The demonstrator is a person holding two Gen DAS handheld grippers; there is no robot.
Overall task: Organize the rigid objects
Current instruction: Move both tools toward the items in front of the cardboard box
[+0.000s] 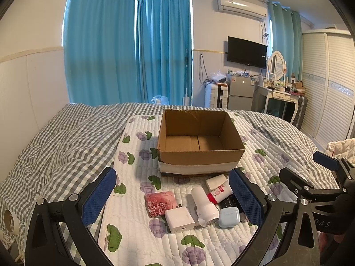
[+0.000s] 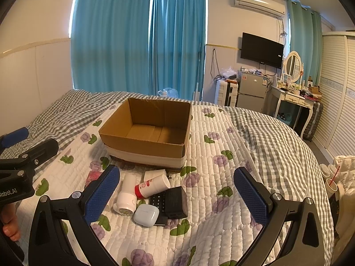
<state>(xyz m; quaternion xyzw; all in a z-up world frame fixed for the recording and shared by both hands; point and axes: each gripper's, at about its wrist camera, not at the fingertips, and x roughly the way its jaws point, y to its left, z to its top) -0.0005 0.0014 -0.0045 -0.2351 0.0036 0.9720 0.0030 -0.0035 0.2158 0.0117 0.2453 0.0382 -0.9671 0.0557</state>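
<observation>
An empty cardboard box [image 1: 200, 155] [image 2: 144, 147] stands on the floral quilt. In front of it lies a cluster: a red patterned card case [image 1: 158, 202], a white charger cube [image 1: 179, 219], a white lint shaver [image 1: 205, 206] [image 2: 126, 197], a red-and-white tube [image 1: 219, 191] [image 2: 153, 186], a pale blue earbud case [image 1: 229, 216] [image 2: 146, 214], a black calculator [image 2: 158, 201] and a black block [image 2: 176, 201]. My left gripper [image 1: 173, 196] hangs open above the cluster. My right gripper [image 2: 177, 196] is open too, over the cluster's right side. Neither holds anything.
The floral quilt [image 2: 221, 177] lies over a grey checked bedsheet [image 1: 55, 144]. Blue curtains, a mini fridge [image 2: 251, 90], a suitcase and a dressing table [image 2: 292, 97] stand beyond the bed. A wardrobe [image 2: 337, 88] is on the right. A tape roll [image 1: 10, 221] lies at the left.
</observation>
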